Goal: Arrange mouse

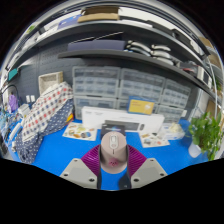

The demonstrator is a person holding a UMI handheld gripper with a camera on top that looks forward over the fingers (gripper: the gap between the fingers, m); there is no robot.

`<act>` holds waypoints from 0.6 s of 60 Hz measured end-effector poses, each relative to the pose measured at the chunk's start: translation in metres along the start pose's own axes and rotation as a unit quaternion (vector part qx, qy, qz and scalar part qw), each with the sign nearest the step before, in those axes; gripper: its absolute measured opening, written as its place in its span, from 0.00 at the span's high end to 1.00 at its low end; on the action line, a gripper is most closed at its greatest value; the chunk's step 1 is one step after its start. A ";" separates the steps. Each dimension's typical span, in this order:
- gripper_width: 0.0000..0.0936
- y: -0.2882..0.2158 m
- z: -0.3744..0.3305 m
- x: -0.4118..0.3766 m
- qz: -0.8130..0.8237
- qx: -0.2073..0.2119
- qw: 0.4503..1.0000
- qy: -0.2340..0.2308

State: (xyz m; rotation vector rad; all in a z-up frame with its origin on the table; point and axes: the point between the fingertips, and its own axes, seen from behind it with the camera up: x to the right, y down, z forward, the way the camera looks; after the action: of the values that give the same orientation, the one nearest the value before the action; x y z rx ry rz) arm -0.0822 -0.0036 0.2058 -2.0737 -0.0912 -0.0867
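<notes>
A beige computer mouse [113, 151] with a pink logo sits between my gripper's [113, 160] fingers, above the blue table mat [60, 150]. Both magenta pads [95, 158] press against its sides, so the gripper is shut on the mouse. The mouse points away from me, its scroll wheel toward a white keyboard [123, 122] that lies just beyond the fingers.
Behind the keyboard stand grey drawer cabinets [120, 88] under cluttered shelves. A yellow box [141, 106] rests by the cabinets. Checked cloth [45, 112] is piled at the left, a green plant [207, 132] stands at the right, and printed cards [78, 131] lie on the mat.
</notes>
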 end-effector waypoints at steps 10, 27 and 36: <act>0.64 0.035 0.004 0.109 -0.003 -0.031 0.999 0.025; 0.64 0.186 0.048 0.146 0.027 -0.145 0.989 -0.020; 0.64 0.224 0.064 0.137 0.047 -0.165 0.985 -0.033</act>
State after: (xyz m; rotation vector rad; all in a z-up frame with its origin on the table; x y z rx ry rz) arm 0.0787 -0.0519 -0.0063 -2.4102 -0.0198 0.0277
